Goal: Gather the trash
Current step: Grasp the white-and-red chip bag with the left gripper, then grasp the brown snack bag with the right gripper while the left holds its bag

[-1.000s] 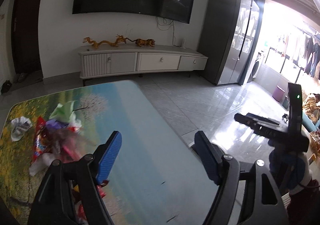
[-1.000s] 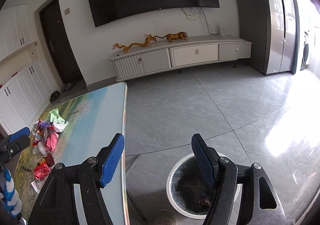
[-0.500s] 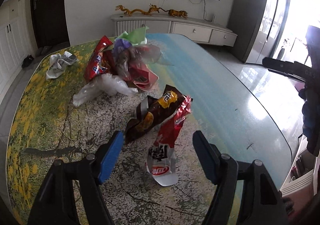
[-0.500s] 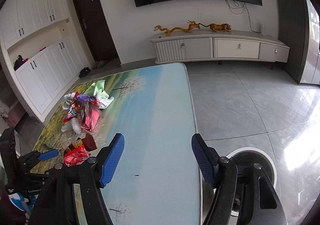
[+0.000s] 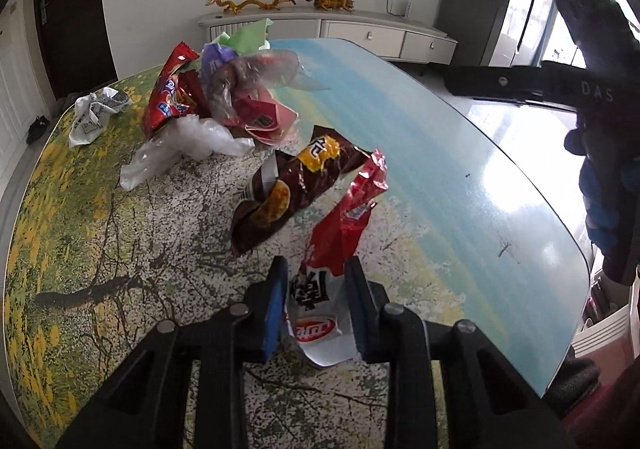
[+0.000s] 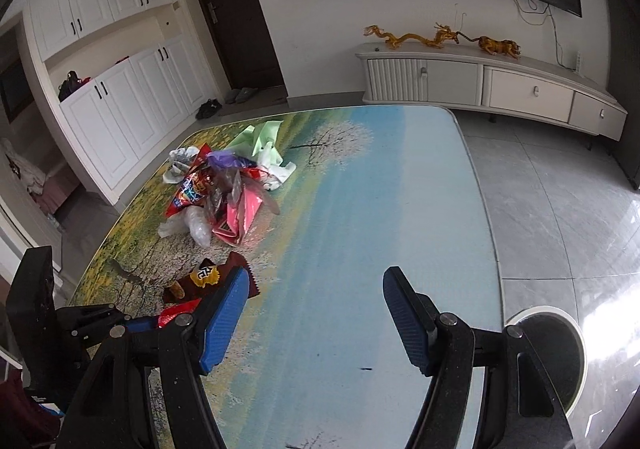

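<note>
Left wrist view
Left gripper (image 5: 316, 299): jaws closing, narrow, on the crumpled red-and-white foil snack wrapper (image 5: 340, 249); blue ribbed pads flank its white printed end.
Wrapper place: near part of the landscape-printed glossy table (image 5: 420, 153).
Risk: thin slick foil may slide out of the pads, since only the near end is between them; the loose red tail could drag the brown crinkled chip bag (image 5: 288, 185) just beside it.
Far pile: red packet, pink wrapper and clear film heap (image 5: 224, 97), soft and springy.

Right wrist view
Right gripper (image 6: 316, 319): jaws wide, nothing between, over bare table.
White round bin with dark liner (image 6: 560, 345): on the floor, near right, well apart from the wrapper.
Risk: light foil could fall short of the bin.
</note>
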A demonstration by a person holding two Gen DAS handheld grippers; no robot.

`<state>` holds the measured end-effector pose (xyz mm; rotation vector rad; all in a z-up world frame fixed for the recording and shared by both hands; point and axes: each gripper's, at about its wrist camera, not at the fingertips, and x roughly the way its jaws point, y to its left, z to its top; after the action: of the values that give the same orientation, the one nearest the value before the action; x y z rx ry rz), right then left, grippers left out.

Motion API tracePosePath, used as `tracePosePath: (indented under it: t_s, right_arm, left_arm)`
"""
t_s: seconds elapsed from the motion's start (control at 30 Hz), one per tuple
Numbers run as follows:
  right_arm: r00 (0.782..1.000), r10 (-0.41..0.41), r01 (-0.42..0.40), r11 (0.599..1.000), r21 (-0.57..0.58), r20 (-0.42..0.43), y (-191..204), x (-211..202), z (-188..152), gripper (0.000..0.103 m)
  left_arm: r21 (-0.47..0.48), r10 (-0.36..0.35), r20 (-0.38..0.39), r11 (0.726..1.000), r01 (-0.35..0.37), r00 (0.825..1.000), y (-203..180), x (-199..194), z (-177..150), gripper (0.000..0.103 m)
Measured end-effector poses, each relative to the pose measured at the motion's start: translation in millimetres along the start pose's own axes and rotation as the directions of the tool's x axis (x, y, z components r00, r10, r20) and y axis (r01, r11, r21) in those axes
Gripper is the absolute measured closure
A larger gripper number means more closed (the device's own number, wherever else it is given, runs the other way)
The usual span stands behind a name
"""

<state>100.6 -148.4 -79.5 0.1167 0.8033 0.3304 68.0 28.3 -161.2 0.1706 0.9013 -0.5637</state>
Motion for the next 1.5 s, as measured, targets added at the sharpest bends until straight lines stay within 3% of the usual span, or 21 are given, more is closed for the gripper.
tracePosePath:
  t_s: [0.4,0.57,0.83,1.1,1.27,1.5]
  right_arm:
    - [0.987,0.125,-0.134,0.987,-0.088,-0.105,56.2,57.0,-1.2,0.031]
    - [0.982,0.140,-0.153,0.983,-0.105,-0.125,68.5,79.7,-3.4,0.025]
    - [0.976,0.181,-0.206,0.947,-0.245,-0.123,88.1,96.6,-3.0,0.018]
    - [0.952,0.228,-0.286,0.897,-0.336,-0.203,100.8,94.7,-17.1,0.018]
    - [0.941,0.250,-0.316,0.892,-0.323,-0.230,101.7,87.1,-31.5,0.020]
    - [0.936,0.254,-0.324,0.892,-0.315,-0.243,102.9,76.0,-47.6,0.030]
  left_arm:
    - [-0.141,0.082,0.019,0.987,-0.078,0.996,50.9,-39.2,-42.5,0.076]
    - [-0.204,0.075,0.037,0.977,-0.066,0.997,66.8,-47.7,-48.4,0.076]
    - [-0.270,0.054,0.062,0.962,-0.036,0.997,78.5,-50.3,-48.3,0.076]
    - [-0.305,0.053,0.072,0.952,-0.029,0.996,82.8,-52.5,-49.9,0.076]
    - [-0.313,0.050,0.074,0.949,-0.024,0.996,84.3,-52.5,-49.1,0.076]
    - [-0.321,0.050,0.077,0.947,-0.023,0.996,84.8,-52.5,-49.2,0.076]
